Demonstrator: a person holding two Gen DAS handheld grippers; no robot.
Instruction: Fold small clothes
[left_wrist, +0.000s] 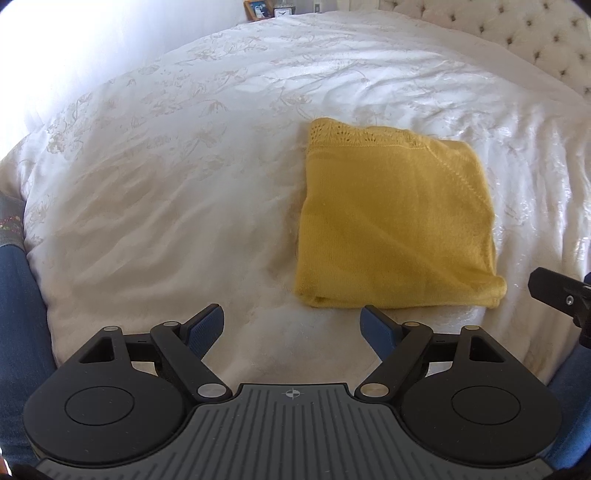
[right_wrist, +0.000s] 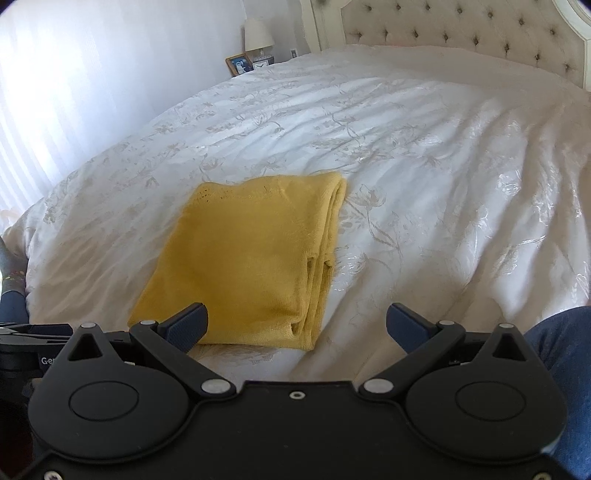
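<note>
A yellow knitted garment (left_wrist: 395, 225) lies folded into a neat rectangle on the white bedspread (left_wrist: 184, 184). It also shows in the right wrist view (right_wrist: 243, 266), with its stacked folded edges along its right side. My left gripper (left_wrist: 293, 325) is open and empty, just short of the garment's near edge and a little to its left. My right gripper (right_wrist: 295, 325) is open and empty, over the garment's near right corner, not touching it. Part of the right gripper (left_wrist: 561, 299) shows at the right edge of the left wrist view.
The white floral bedspread (right_wrist: 443, 184) covers the whole bed. A tufted headboard (right_wrist: 461, 33) stands at the far end. A nightstand with a framed photo (right_wrist: 239, 64) and a lamp (right_wrist: 258, 35) is at the far left. The person's jeans (left_wrist: 18, 314) flank the near bed edge.
</note>
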